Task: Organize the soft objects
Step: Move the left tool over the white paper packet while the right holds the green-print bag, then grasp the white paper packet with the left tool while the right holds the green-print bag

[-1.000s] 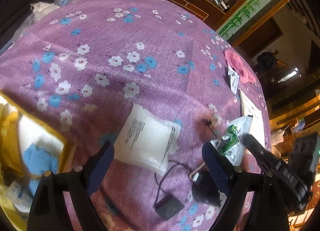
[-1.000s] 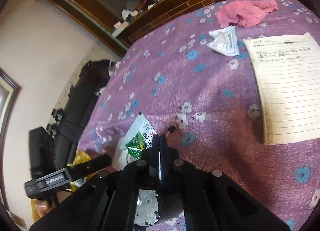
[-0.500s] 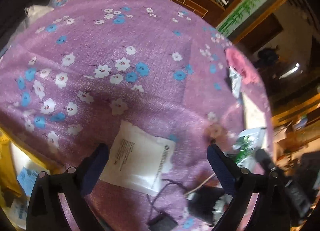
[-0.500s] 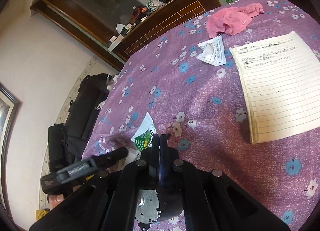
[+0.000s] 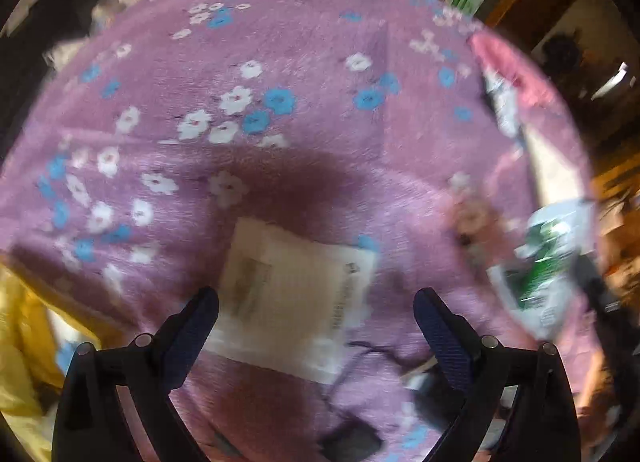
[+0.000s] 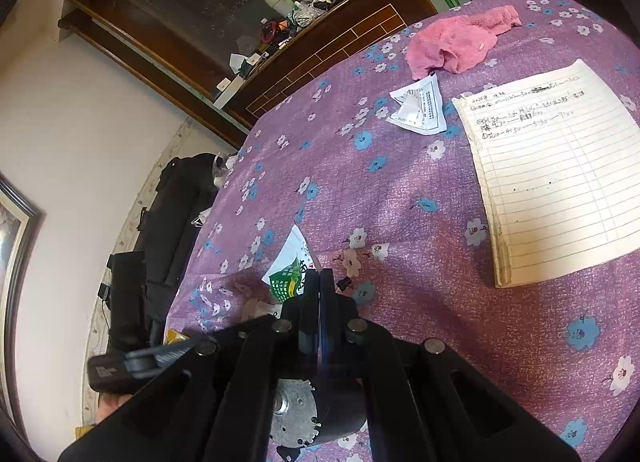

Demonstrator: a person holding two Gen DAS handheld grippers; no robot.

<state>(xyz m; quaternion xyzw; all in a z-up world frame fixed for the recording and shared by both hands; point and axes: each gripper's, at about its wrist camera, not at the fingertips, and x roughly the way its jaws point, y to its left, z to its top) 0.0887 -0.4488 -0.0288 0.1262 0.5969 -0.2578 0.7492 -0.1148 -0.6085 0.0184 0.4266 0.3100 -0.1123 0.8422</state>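
Purple floral cloth (image 6: 400,189) covers the table; dark wood cabinet (image 6: 224,13) behind, white wall left. My left gripper (image 5: 316,322) has just spread wide, nothing gripped, over the white pack (image 5: 292,294). My right gripper (image 6: 319,286) is clenched, empty. Pink towel (image 6: 456,41) lies at the far edge beside a notepad (image 6: 560,165).

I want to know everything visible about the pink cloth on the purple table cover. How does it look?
The pink cloth is a soft, fuzzy fabric, like a small towel, lying crumpled in loose folds at the far side of the flowered purple table cover. A small pale tag shows on one fold. It rests directly on the cover, just beyond the folded white printed packet, very close to it; whether they touch is unclear. No gripper is near it.
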